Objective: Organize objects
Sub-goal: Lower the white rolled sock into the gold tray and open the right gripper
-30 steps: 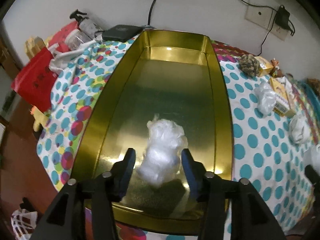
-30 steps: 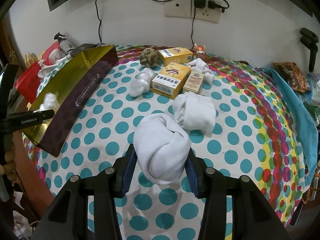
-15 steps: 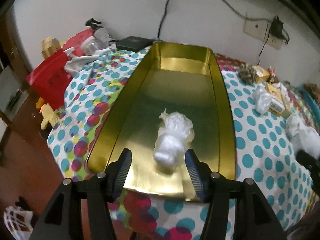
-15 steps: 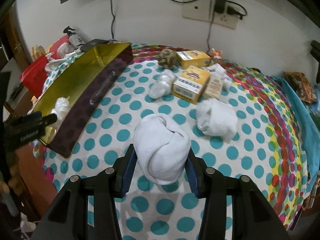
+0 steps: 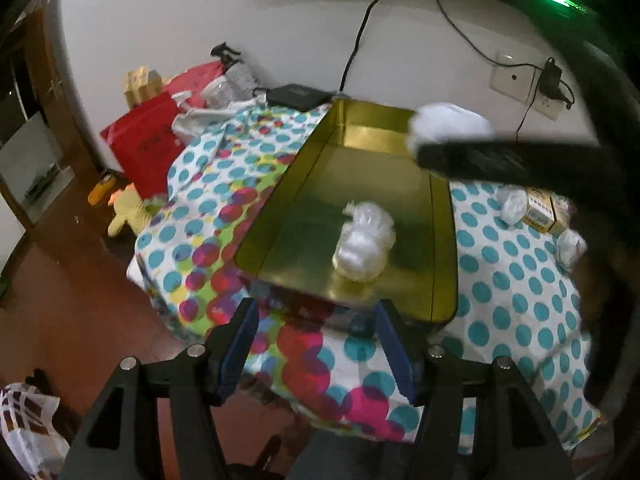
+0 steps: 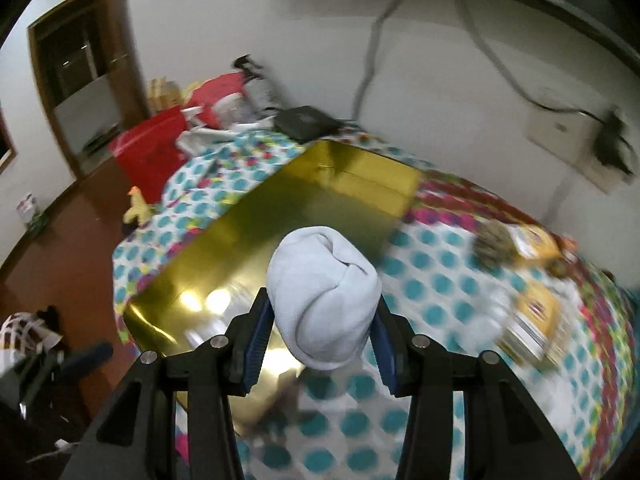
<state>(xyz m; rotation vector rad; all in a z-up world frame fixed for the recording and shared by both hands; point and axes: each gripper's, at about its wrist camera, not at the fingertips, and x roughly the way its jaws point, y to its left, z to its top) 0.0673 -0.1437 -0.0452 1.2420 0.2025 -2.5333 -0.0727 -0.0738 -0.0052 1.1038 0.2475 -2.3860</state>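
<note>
Rolled sock [image 6: 323,294] clamped in right gripper [image 6: 320,338] above gold tray [image 6: 248,236], long axis near-to-far; left gripper [image 5: 316,350] opening, empty.

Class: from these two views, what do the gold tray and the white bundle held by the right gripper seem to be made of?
Gold tray: probably metal or foil-faced card; its glossy surface mirrors lights.
White bundle: soft matte knit cloth, likely a rolled sock; folds bulge between the right gripper pads.
</note>
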